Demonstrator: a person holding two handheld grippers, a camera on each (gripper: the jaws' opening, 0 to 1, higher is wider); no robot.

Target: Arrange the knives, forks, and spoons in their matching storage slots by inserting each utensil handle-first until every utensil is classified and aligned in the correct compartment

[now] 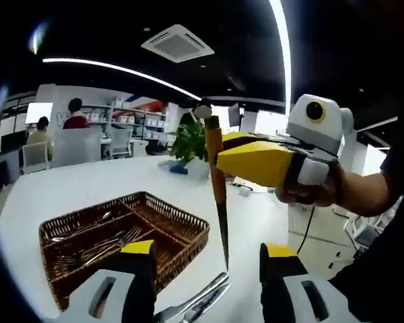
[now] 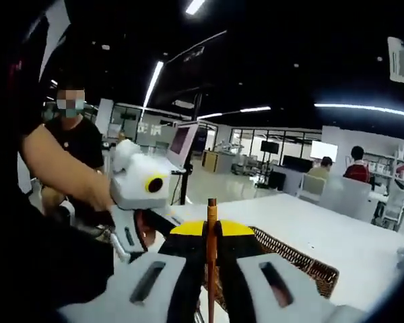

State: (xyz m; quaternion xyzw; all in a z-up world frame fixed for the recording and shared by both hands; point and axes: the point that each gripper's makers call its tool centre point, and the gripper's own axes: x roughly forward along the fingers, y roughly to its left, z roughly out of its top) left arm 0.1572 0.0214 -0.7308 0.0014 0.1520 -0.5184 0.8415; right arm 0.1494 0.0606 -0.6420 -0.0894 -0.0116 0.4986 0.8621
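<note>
I've got the wooden-handled knife clamped blade-down in my right gripper above the white table, left gripper jaws open, so next I flip it handle-first into the brown wicker tray.

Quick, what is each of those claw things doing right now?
Left gripper: open, holding nothing.
Right gripper: shut on the wooden-handled knife, blade pointing down.

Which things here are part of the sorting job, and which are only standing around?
Part of the job:
- knife, held by the right tool
- wicker basket
- forks lying in the basket
- left tool

Only standing around:
- potted plant
- chairs
- shelves
</note>
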